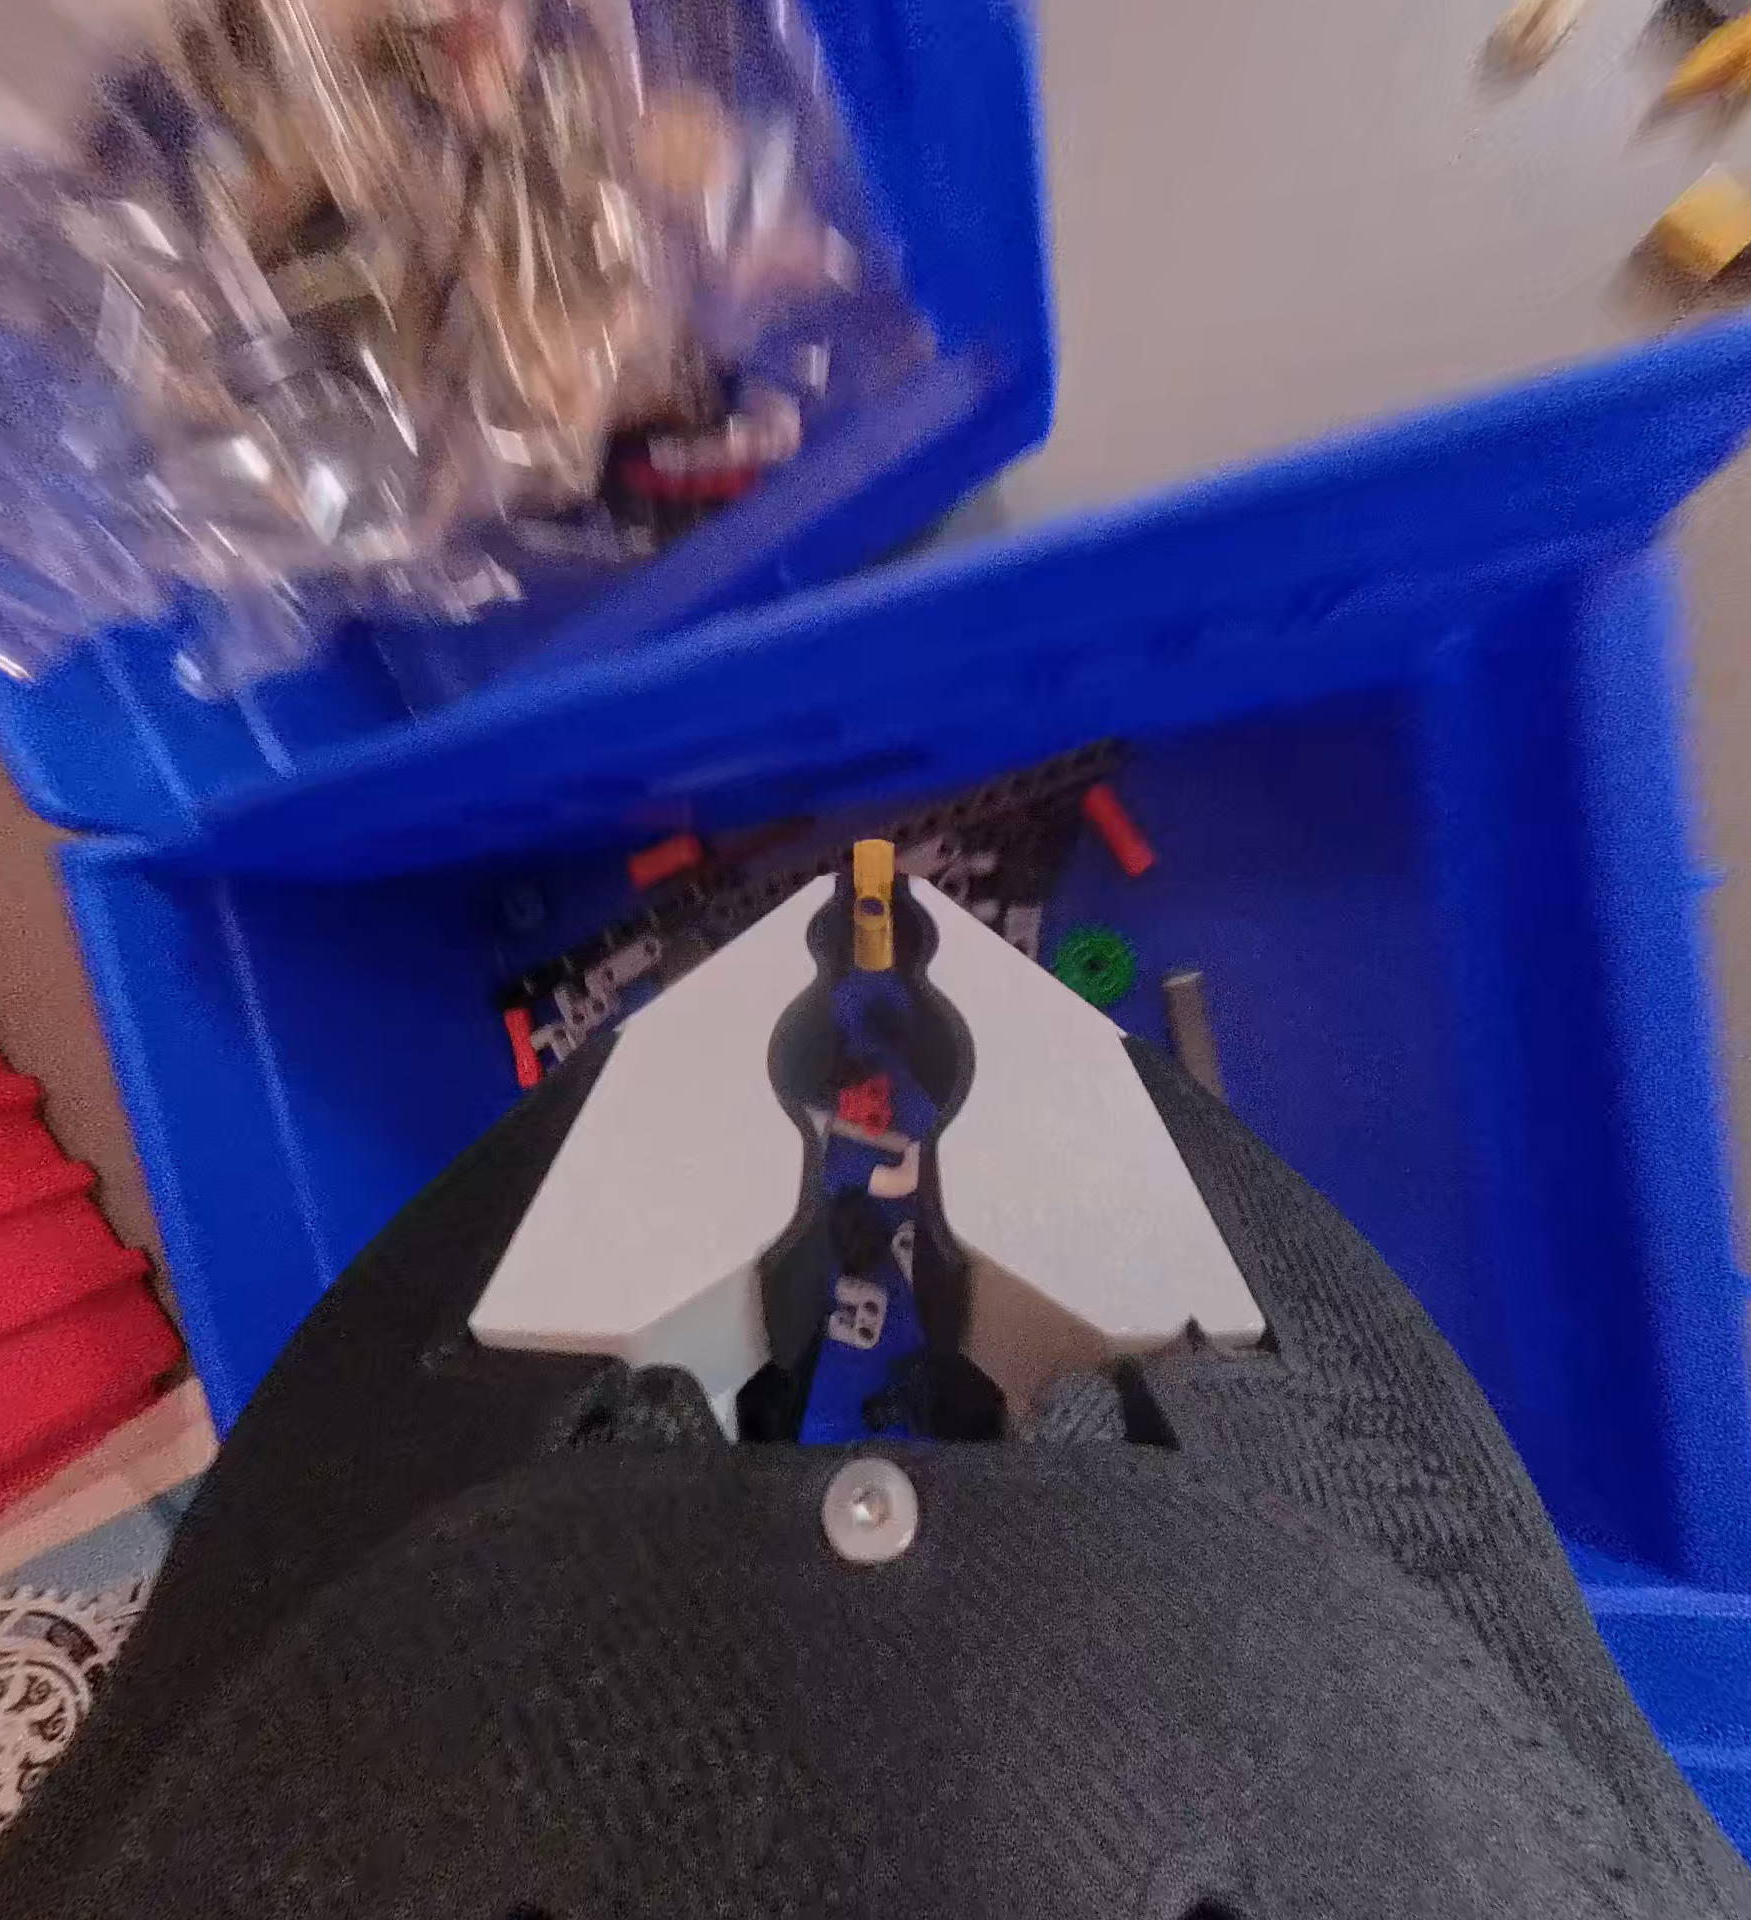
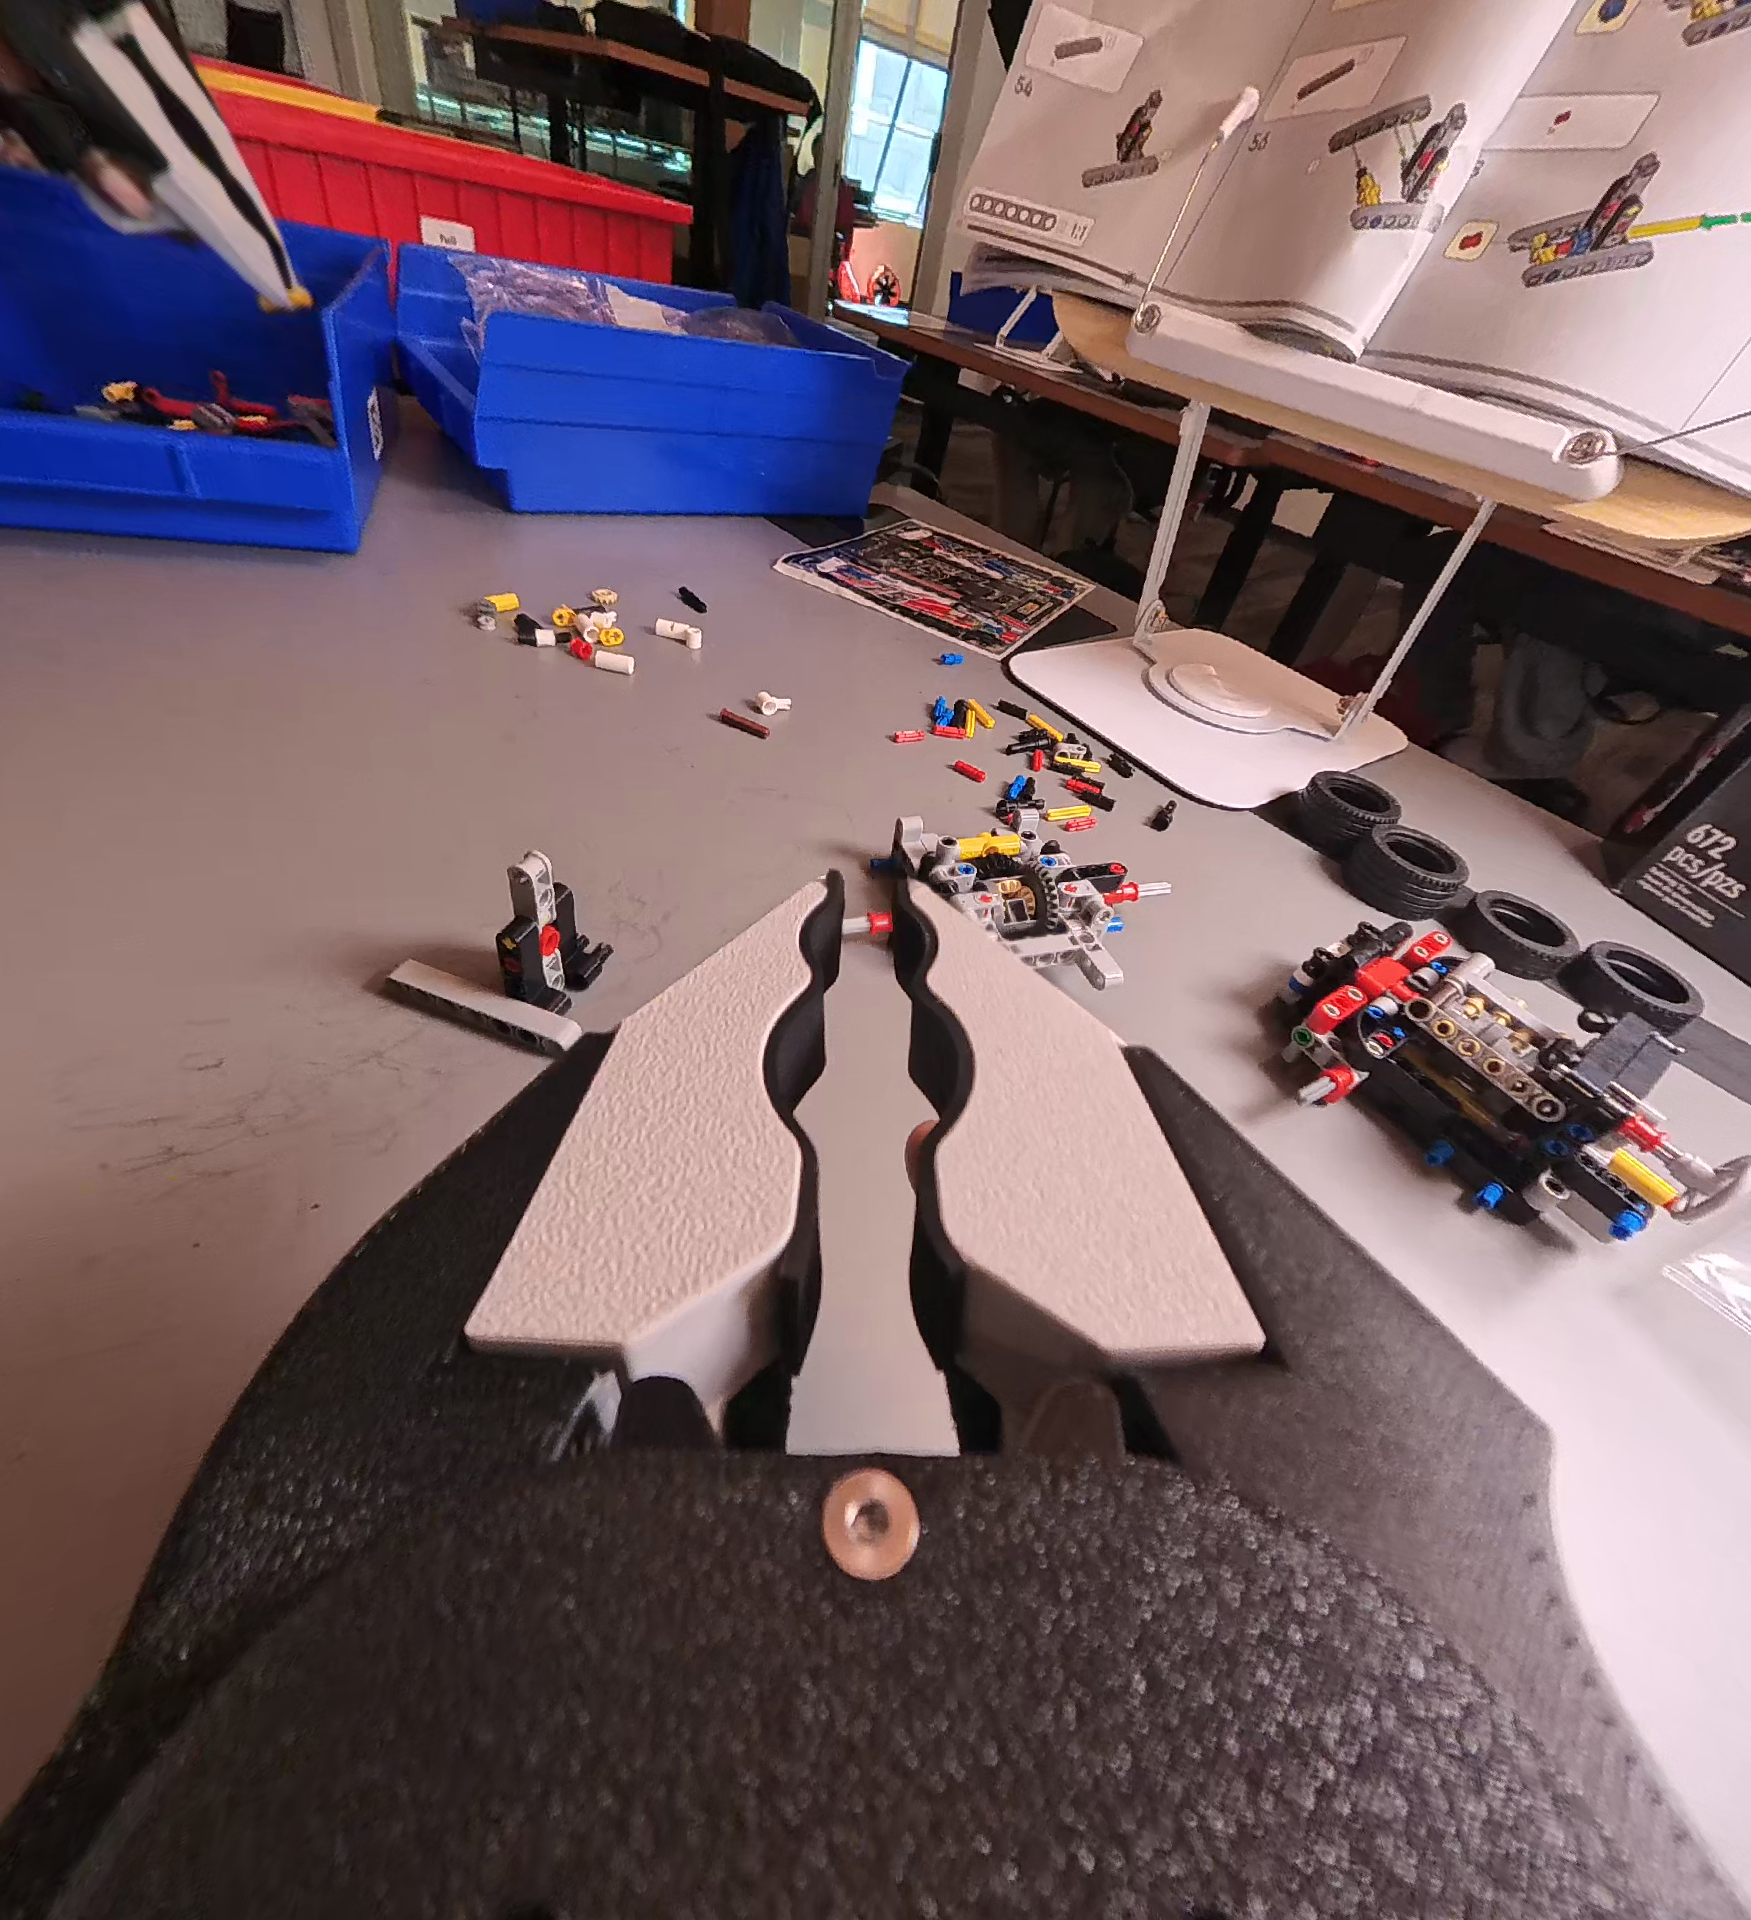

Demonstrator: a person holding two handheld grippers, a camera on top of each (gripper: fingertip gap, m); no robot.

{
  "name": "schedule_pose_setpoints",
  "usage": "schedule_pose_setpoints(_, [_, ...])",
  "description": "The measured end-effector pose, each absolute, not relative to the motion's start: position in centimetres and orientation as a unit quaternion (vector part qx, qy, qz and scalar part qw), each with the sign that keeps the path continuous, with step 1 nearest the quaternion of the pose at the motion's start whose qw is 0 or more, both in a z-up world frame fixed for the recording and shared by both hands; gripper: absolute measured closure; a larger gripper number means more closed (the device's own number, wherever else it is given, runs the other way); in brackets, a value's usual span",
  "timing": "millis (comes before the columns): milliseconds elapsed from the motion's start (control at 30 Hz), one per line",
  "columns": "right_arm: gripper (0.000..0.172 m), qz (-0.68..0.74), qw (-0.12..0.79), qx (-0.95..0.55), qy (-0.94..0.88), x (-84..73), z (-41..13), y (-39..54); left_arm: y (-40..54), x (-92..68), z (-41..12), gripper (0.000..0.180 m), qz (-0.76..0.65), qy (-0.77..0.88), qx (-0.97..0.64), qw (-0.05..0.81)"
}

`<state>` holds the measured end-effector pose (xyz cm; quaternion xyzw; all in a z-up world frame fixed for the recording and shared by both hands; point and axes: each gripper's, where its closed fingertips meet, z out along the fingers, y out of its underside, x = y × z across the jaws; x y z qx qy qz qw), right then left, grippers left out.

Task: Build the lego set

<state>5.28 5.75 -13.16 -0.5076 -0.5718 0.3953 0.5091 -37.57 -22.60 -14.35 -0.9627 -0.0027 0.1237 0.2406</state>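
My left hand-held gripper (image 1: 872, 902) is clamped on a small yellow pin (image 1: 873, 902) — its long axis along the fingers, tip forward over the blue bin (image 1: 1536, 935). My right hand-held gripper (image 2: 863, 914) stands slightly apart, nothing gripped — the gear assembly (image 2: 1027, 899) just beside its right fingertip on the counter (image 2: 227, 831).

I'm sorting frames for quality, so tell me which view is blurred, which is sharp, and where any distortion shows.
Left wrist view: heavy motion blur smears the clear bag and blue bin edges; only the left gripper and its yellow piece stay fairly crisp. Right wrist view: sharp and evenly lit, soft shadows on the grey table; wide-angle bending tilts the instruction booklet.
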Motion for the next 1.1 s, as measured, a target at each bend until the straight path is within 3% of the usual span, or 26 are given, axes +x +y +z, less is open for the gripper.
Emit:
schedule_pose_setpoints(167, [0.164,0.408,0.51,-0.489,-0.579,4.6,-12.7,4.7,-15.3,-25.0,-5.4,0.175,0.054,0.106,-0.899,0.422])
schedule_pose_setpoints(300, [0.161,0.414,0.51,-0.447,-0.607,4.5,-12.6,2.4,-9.8,-10.5,-6.3,0.175,-0.119,0.202,-0.848,0.475])
schedule_pose_setpoints(433, [0.16,0.421,0.498,-0.373,-0.661,5.1,-13.0,-0.5,-6.1,0.9,-11.5,0.174,-0.286,0.253,-0.811,0.443])
schedule_pose_setpoints(633, [0.153,0.43,0.397,-0.285,-0.759,7.1,-15.7,-5.5,-4.9,7.5,-17.5,0.174,-0.392,0.292,-0.811,0.323])
schedule_pose_setpoints(1100, [0.161,0.389,0.38,-0.241,-0.804,6.9,-18.1,-7.8,-7.3,8.0,-18.3,0.174,-0.49,0.261,-0.783,0.28])
